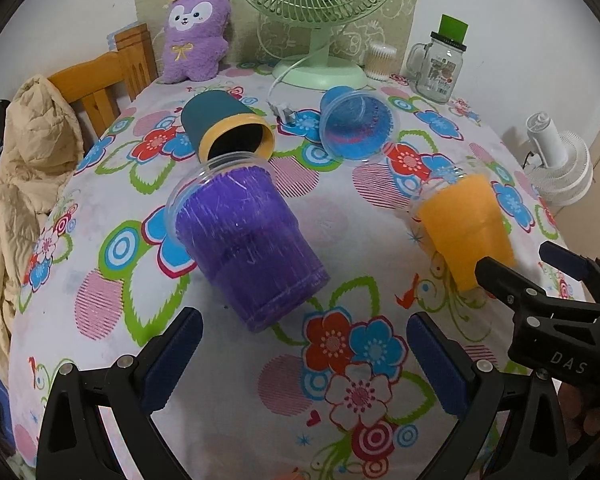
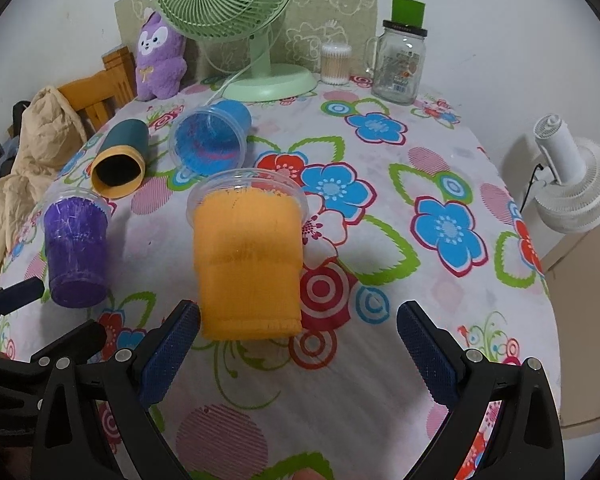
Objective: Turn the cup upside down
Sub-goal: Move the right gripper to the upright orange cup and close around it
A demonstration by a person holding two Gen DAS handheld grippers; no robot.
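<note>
Right hand-held gripper (image 2: 298,352) agape just behind toppled orange cup (image 2: 248,264)

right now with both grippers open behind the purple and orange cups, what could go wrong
1. The purple cup and orange cup lie on their sides on a soft floral cloth; a nudge may roll them away.
2. The purple cup's rim sits close to the teal cup, so pushing it forward could knock that.
3. The left gripper and right gripper work close together and could collide.
</note>
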